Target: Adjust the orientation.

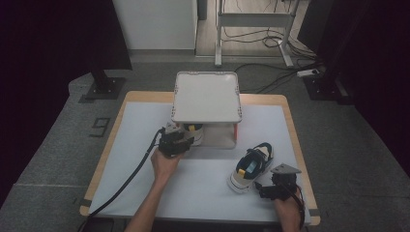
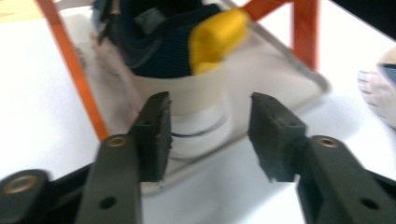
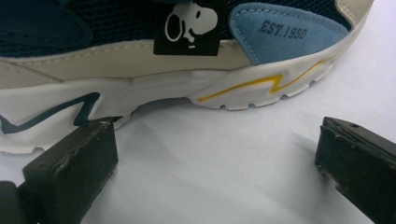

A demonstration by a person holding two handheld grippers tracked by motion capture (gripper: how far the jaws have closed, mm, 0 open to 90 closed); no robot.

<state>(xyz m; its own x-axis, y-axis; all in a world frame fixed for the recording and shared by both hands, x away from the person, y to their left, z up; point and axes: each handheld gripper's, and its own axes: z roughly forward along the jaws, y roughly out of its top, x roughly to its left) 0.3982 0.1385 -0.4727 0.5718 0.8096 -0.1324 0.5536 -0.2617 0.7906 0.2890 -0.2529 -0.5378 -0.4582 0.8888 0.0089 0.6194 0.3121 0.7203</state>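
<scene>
A navy and cream sneaker with a yellow tongue (image 1: 194, 132) (image 2: 177, 60) stands on the lower tray (image 2: 285, 74) of a small rack with orange legs (image 2: 70, 60), heel toward me. My left gripper (image 1: 185, 138) (image 2: 210, 105) is at that heel, its jaws partly open on either side of it, pads not pressing. A matching sneaker (image 1: 251, 166) (image 3: 187, 70) lies on the white mat at the right. My right gripper (image 1: 265, 189) (image 3: 215, 135) rests beside its sole with the jaws wide open and only mat between them.
The rack's white top tray (image 1: 207, 96) overhangs the first sneaker and hides most of it from above. The white mat (image 1: 203, 188) covers a wooden table (image 1: 295, 125). Cables trail from both grippers toward the near edge. The second sneaker's toe (image 2: 380, 88) is off to one side.
</scene>
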